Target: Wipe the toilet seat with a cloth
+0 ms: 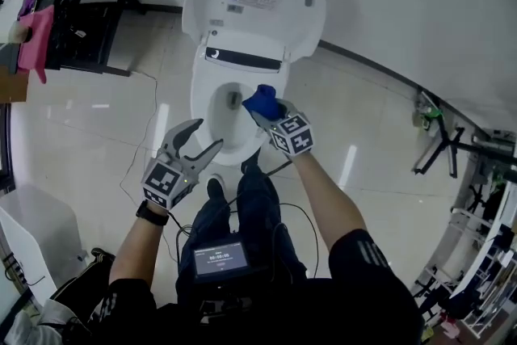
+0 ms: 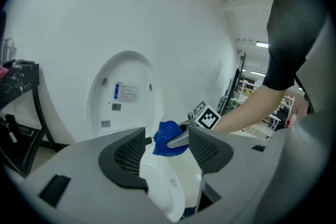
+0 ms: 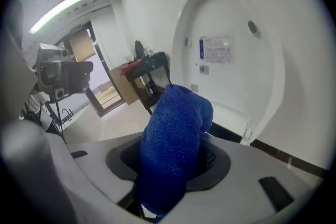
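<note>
Partly behind blue cloth [image 3: 173, 149], right hand-held gripper [image 1: 271, 115]

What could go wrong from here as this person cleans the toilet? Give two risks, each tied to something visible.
1. The blue cloth is a bunched wad pinched in the right gripper at the edge of the open toilet bowl. If it slips, it may drop in.
2. The left gripper hangs open and empty close to that bowl and could knock against it.
</note>
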Demonstrator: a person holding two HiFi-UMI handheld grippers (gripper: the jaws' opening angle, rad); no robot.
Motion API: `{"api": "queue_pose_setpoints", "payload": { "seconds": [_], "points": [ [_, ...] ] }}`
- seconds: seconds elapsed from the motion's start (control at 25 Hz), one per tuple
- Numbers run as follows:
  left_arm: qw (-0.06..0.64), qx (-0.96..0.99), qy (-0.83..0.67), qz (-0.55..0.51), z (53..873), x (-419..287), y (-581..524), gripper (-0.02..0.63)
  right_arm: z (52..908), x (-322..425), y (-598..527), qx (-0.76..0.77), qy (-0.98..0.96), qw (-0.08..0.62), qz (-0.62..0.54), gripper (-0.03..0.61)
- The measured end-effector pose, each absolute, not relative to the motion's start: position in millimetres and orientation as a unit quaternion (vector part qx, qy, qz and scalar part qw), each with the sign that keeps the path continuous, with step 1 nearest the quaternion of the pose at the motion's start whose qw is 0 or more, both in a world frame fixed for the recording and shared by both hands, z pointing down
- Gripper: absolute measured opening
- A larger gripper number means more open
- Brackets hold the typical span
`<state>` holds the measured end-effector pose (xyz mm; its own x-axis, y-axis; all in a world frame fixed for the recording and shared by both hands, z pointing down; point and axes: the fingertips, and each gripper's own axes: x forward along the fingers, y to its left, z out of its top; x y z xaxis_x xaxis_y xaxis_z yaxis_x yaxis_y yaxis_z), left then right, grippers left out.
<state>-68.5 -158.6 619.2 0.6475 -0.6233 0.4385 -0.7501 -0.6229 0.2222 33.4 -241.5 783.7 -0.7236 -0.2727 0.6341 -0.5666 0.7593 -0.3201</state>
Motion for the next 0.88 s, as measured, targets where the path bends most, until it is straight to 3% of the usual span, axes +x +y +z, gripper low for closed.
{"api": "queue_pose_setpoints", "payload": {
  "seconds": [0.44,0.88],
  "points": [
    [0.149,0.912,-0.369,0.1,495.3,-90.1,-49.2,0.261,581.9,-3.5,-125.2,0.282,-0.916,0.182,0.221,0.198],
    [0.1,0.924,-0.365,0.057,400.3,-102.0,33.2,0.261,403.2,12.3,-15.2,0.302,-0.932,0.074,0.184,0.198]
  ]
}}
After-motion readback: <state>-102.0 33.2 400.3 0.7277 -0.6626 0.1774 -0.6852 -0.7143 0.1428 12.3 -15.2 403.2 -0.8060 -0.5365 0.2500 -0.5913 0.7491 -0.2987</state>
